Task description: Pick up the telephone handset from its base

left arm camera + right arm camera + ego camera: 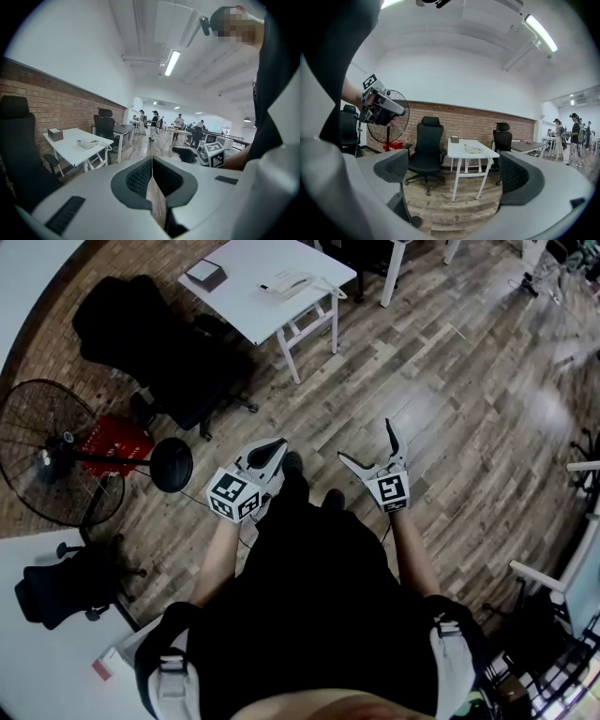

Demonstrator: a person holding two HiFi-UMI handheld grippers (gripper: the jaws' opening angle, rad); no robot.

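The telephone handset (287,282) lies on its base (280,287) on a white desk (246,307) near the top of the head view, left of centre and well apart from both grippers. From here it is 1 pale lump: I can't tell where handset ends and base begins, nor which way the earpiece points. I'd judge it light, stiff, smooth plastic, not fragile but a bit slippery, so the fingers should close across the narrow middle of the handle, between the 2 bulkier ends. A cord (335,292) droops over the desk's edge and will likely tug back as the handset lifts. A small dark box (206,274) sits at the far-left corner of the same desk, clear of the phone. Left of the desk stands a black office chair (155,338), and further down the left side a floor fan (56,451) with a red crate (117,442) just beside it. Lower, mid-frame, the left gripper (278,442) has its fingers pressed together with nothing between them, while the right gripper (366,441) has its fingers spread wide and empty, framing the desk in its own view. The person's legs are hidden under dark clothing.
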